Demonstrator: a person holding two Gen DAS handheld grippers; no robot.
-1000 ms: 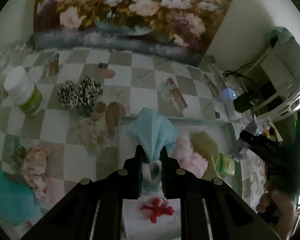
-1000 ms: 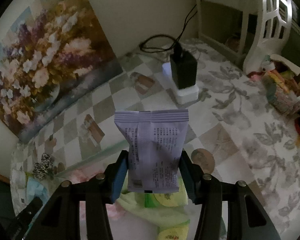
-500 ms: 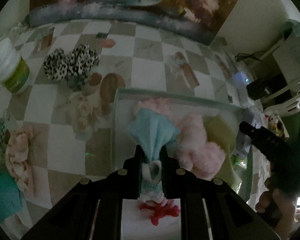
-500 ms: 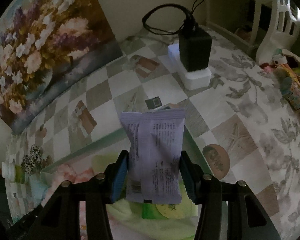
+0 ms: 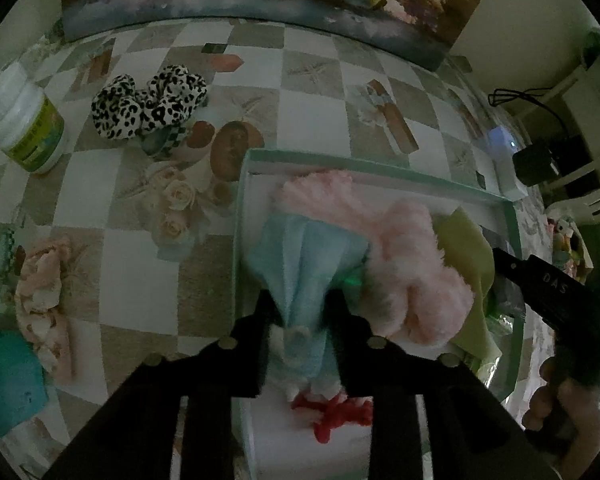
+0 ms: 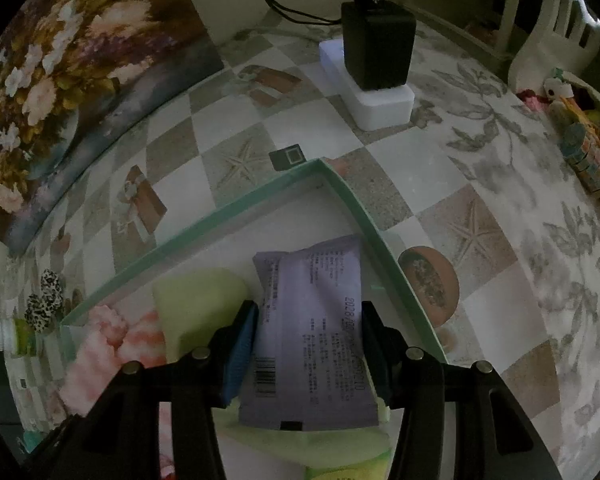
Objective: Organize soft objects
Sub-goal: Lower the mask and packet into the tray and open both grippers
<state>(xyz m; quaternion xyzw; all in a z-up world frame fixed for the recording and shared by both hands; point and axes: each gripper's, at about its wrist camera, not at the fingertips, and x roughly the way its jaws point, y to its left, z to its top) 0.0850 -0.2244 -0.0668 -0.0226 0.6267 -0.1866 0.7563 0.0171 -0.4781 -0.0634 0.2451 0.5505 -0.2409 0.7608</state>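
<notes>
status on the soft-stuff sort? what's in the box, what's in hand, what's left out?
Done: pink fluffy piece and green cloth lie in the box. In hand: left gripper holds a blue cloth, right gripper a purple packet, both over the box. Left: leopard scrunchie, peach scrunchie and teal cloth on the table.

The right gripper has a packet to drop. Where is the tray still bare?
Bare floor lies in the tray's far corner, between its green rim and the purple packet held in the right gripper. Leftward it is crowded: yellow-green cloth, then pink fluffy piece.
</notes>
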